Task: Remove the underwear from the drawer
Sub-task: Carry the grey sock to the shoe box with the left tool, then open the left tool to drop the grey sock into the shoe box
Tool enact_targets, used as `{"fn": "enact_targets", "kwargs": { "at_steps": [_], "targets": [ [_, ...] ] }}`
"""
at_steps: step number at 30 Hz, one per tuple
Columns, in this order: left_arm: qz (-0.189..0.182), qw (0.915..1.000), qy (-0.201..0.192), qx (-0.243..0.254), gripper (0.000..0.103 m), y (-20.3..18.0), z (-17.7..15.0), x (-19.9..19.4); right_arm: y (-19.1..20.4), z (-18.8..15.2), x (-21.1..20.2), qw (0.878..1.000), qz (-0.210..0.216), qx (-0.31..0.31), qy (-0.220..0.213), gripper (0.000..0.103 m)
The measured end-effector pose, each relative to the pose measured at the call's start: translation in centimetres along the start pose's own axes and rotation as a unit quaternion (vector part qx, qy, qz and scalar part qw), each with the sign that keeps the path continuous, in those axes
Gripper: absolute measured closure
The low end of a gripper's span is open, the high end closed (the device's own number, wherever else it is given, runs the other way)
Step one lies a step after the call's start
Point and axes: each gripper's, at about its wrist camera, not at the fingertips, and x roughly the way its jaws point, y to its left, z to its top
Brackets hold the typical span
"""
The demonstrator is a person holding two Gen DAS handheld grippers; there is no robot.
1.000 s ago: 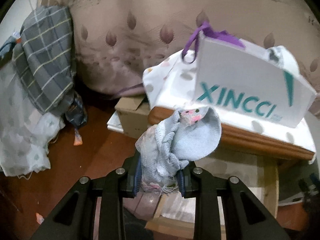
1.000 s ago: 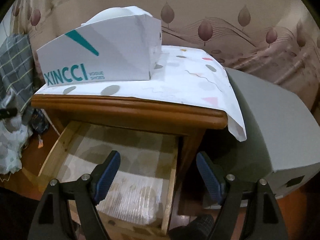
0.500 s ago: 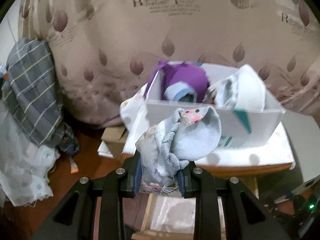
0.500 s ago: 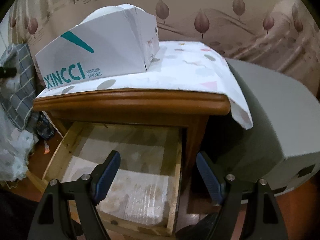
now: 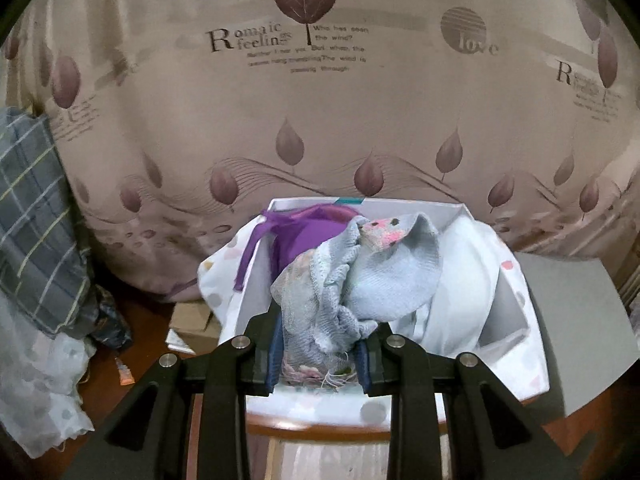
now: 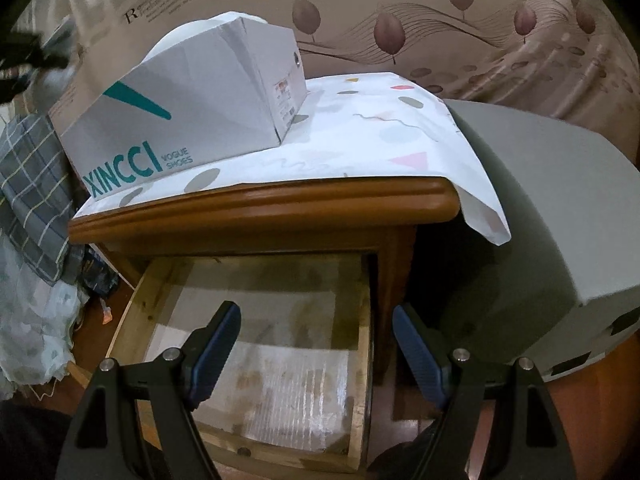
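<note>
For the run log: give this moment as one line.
left gripper: shut on underwear, above shoe box | right gripper: open, over drawer | drawer: open, no clothing visible

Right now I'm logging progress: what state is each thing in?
Left gripper: shut on the underwear, above the shoebox.
Underwear: bunched, held up.
Right gripper: open, holding nothing.
Drawer: pulled open, only its liner showing.
Shoebox: open-topped, clothes inside.
</note>
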Motion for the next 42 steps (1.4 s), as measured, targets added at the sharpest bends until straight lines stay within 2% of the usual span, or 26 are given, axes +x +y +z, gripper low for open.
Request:
{"fn": "enact_targets", "kwargs": {
  "at_steps": [4, 9, 15, 20, 31, 32, 36, 42],
  "targets": [
    [-0.017, 0.9994, 0.031, 0.006, 0.077, -0.5, 1.4, 2.9, 0.3, 0.0, -0.2, 1.000, -0.005, -0.010, -0.007, 0.023],
    [-0.017, 0.9980, 0.061, 0.009, 0.077, -0.5, 1.2, 6.2, 0.0, 0.1, -0.2, 1.000, -0.013, -0.009, -0.006, 0.023],
    [0.005, 0.9957, 0.080, 0.046, 0.076, -0.9, 0.4, 9.2, -0.8, 0.2, 0.1, 1.000, -0.012, 0.013, 0.004, 0.022],
    [-0.005, 0.9951, 0.093, 0.032, 0.075, -0.5, 0.4, 11.0, -0.9, 0.1, 0.3, 1.000, -0.013, 0.018, 0.007, 0.023],
    [-0.001, 0.9942, 0.101, 0.037, 0.064, -1.2, 0.1, 13.3, -0.2, 0.0, 0.8, 1.000, -0.013, 0.002, 0.016, 0.022],
    [0.000, 0.9941, 0.101, 0.038, 0.063, -1.3, 0.1, 13.4, -0.2, 0.0, 0.9, 1.000, -0.012, 0.002, 0.016, 0.022],
    [0.007, 0.9940, 0.104, 0.031, 0.044, -1.3, 0.2, 13.7, -0.3, 0.0, 0.9, 1.000, -0.012, 0.007, 0.016, 0.023],
    [0.015, 0.9948, 0.098, 0.024, 0.041, -1.2, -0.1, 13.4, -0.3, -0.1, 0.9, 1.000, -0.011, 0.004, 0.017, 0.023]
  ]
}}
